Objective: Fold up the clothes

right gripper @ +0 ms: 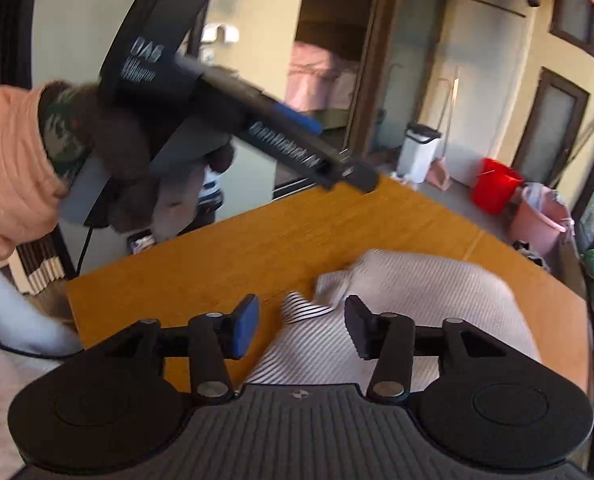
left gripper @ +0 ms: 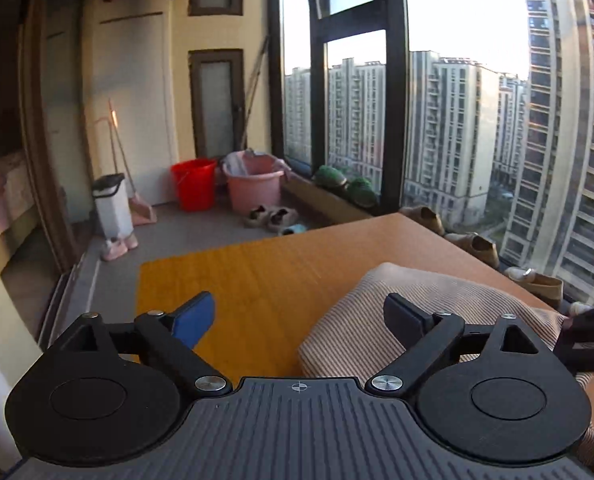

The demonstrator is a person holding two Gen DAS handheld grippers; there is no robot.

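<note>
A folded striped beige garment (left gripper: 425, 312) lies on the wooden table (left gripper: 257, 276), right of centre. My left gripper (left gripper: 299, 320) is open and empty, held above the table beside the garment's left edge. In the right wrist view the same garment (right gripper: 417, 304) lies folded with a small corner turned up near its left edge. My right gripper (right gripper: 301, 326) is open and empty, just above the garment's near left part. The left gripper (right gripper: 349, 172) shows there raised above the table's far side, held by a gloved hand.
The table's far edge (left gripper: 297, 236) drops to a balcony floor with a red bucket (left gripper: 194, 184), a pink tub (left gripper: 253, 184), a white bin (left gripper: 112, 208) and slippers. Shoes (left gripper: 477, 246) line the window sill at right. A large window lies beyond.
</note>
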